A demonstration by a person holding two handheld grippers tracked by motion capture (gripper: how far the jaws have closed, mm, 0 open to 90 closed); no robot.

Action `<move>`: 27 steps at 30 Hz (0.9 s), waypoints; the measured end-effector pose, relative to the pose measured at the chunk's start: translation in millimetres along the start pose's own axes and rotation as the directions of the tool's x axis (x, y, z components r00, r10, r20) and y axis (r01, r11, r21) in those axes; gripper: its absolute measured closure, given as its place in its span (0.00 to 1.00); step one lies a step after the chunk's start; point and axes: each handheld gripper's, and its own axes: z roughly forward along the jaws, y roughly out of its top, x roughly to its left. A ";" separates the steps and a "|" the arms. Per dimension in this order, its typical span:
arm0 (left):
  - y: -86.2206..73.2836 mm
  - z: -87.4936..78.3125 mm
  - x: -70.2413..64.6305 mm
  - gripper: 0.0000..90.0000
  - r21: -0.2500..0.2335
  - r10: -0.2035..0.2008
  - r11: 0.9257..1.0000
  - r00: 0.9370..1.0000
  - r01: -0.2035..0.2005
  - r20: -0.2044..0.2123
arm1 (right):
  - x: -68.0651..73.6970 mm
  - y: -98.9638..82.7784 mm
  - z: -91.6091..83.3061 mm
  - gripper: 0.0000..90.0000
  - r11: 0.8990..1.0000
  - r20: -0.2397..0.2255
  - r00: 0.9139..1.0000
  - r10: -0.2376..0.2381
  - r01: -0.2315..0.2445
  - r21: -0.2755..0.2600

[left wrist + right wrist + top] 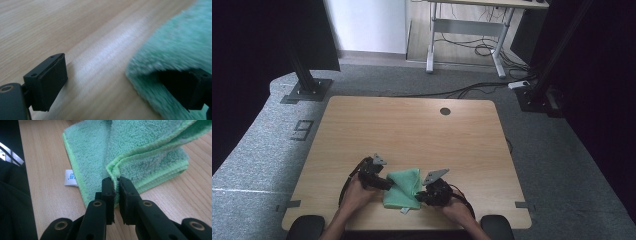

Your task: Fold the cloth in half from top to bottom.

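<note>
Cloth (403,188) lies on the surface (412,130); my right fingers (124,187) pinch its edge, my left fingers (47,82) are spread.

A folded green terry cloth (403,188) lies near the table's (412,130) front edge.

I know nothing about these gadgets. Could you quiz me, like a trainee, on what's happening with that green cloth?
1. True or false: the right gripper pinches an edge of the folded green terry cloth.
2. The left gripper is: A) open, B) shut.
3. What small thing sticks out from the cloth's edge onto the light wooden table?

Key: 1 true. 2 A; one of its fingers sits on bare wood. 3 A white label.
</note>
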 end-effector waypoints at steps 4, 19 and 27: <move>-1.2 -15.1 2.4 0.09 0.047 0.026 0.998 0.998 -0.029 0.059 | -2.1 -2.2 0.5 0.91 1.000 -0.011 1.000 0.019 -0.020 -0.011; 75.0 -25.2 -10.2 0.09 -0.064 0.106 0.993 0.994 -0.104 0.026 | -3.3 -3.7 1.6 0.90 0.999 -0.015 0.999 0.029 -0.029 -0.027; 119.1 4.1 -35.1 0.12 -0.044 0.163 0.986 0.985 -0.160 0.058 | -3.4 -7.9 1.3 0.89 0.998 -0.012 0.999 0.035 -0.036 -0.056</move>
